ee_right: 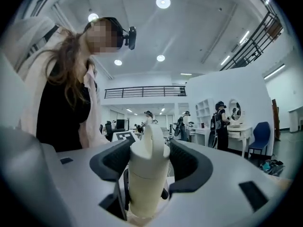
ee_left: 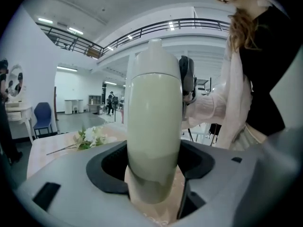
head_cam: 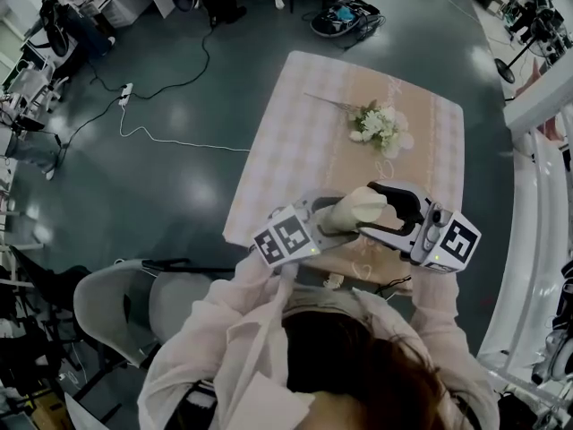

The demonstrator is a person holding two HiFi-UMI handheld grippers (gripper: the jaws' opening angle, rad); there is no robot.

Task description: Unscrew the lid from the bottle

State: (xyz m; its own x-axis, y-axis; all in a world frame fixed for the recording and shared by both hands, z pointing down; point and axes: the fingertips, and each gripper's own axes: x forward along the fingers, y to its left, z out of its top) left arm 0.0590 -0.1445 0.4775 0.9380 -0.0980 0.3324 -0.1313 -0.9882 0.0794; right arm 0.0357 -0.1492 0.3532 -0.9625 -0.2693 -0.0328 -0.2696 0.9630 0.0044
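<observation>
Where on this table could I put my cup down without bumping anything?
The widest bare cloth is left of the flowers, reaching its left edge. A narrower strip lies between flowers and bottle. The near edge is crowded: left gripper and right gripper meet at the bottle.

Dim head view, glare on floor [head_cam: 192,191], fisheye gripper views, bright ceiling lamps [ee_right: 163,2]
</observation>
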